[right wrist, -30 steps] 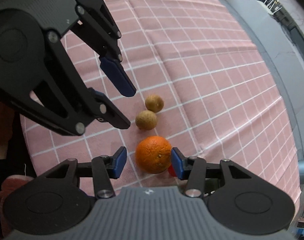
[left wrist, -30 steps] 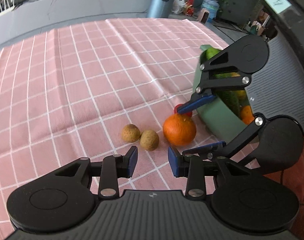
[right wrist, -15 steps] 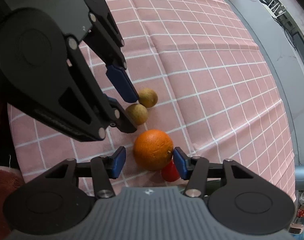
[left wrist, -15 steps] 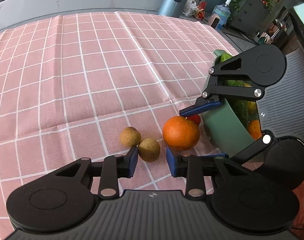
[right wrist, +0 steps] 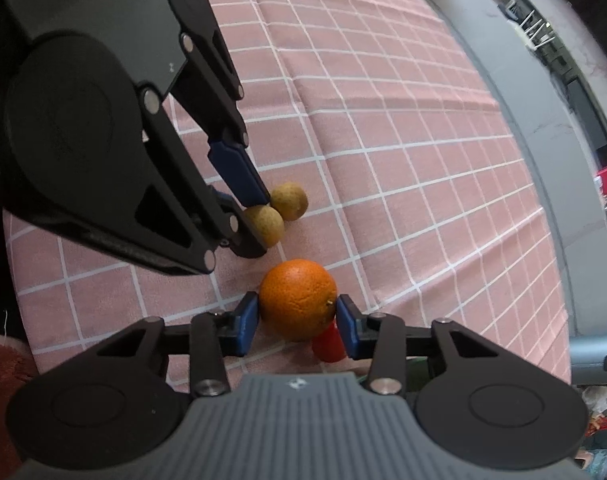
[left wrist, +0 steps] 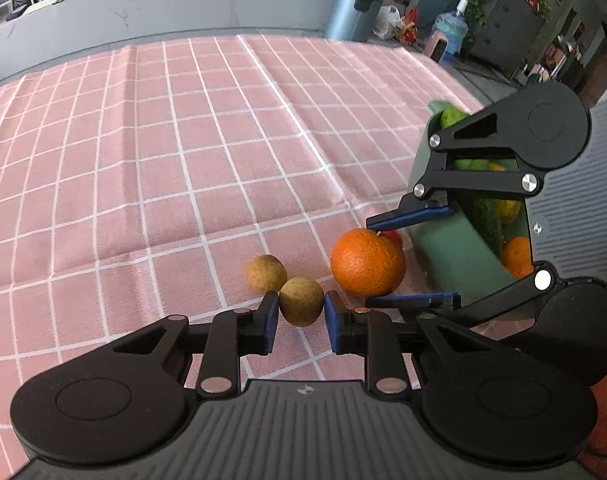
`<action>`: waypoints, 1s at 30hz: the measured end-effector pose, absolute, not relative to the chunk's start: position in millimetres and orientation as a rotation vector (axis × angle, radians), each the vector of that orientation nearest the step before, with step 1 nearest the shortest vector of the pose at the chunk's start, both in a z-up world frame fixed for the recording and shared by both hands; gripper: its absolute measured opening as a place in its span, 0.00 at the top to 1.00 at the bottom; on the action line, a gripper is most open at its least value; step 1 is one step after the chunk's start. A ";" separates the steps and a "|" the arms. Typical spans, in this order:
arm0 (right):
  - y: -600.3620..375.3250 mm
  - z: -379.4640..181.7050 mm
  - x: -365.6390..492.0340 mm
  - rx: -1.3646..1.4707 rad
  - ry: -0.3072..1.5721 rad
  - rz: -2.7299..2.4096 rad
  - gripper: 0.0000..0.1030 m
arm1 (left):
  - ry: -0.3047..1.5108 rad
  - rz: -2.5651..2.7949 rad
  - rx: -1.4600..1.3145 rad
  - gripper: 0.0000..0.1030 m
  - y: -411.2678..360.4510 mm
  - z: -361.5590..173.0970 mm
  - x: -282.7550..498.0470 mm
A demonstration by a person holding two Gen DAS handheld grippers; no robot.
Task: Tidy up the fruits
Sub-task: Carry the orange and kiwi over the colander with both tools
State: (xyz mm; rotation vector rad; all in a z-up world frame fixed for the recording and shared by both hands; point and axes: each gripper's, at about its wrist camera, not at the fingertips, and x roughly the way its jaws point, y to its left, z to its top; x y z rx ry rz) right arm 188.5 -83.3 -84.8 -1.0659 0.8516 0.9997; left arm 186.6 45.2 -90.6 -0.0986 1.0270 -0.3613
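Two small brown round fruits lie touching on the pink checked cloth. My left gripper (left wrist: 301, 316) has its blue pads on both sides of the nearer brown fruit (left wrist: 301, 301), closed against it; it also shows in the right wrist view (right wrist: 265, 225). The farther brown fruit (left wrist: 265, 273) lies free just behind. My right gripper (right wrist: 297, 322) is shut on the orange (right wrist: 298, 299), also seen in the left wrist view (left wrist: 367, 262). A small red fruit (right wrist: 328, 345) lies right behind the orange, partly hidden.
A green basket (left wrist: 451, 252) stands at the right of the cloth, holding green fruits, a yellow one and an orange (left wrist: 517, 256). The pink checked cloth (left wrist: 183, 160) stretches far and left. A grey counter and a bin (left wrist: 353, 10) stand beyond the table.
My left gripper moved forward and closed its pads around the nearer brown fruit. My right gripper closed from a loose straddle onto the orange.
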 end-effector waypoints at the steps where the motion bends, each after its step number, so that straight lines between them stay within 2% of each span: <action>1: -84.1 -80.8 186.7 -1.050 0.843 0.996 0.63 | 1.017 -0.357 -0.114 0.74 46.9 -86.5 183.9; 17: -134.4 -9.3 153.7 -0.705 0.768 0.824 0.64 | 0.855 -0.331 -0.185 0.74 38.4 -14.1 143.8; 30: -218.0 6.4 146.5 -0.553 0.825 0.626 0.63 | 0.848 -0.460 -0.071 0.74 -30.2 -3.2 149.6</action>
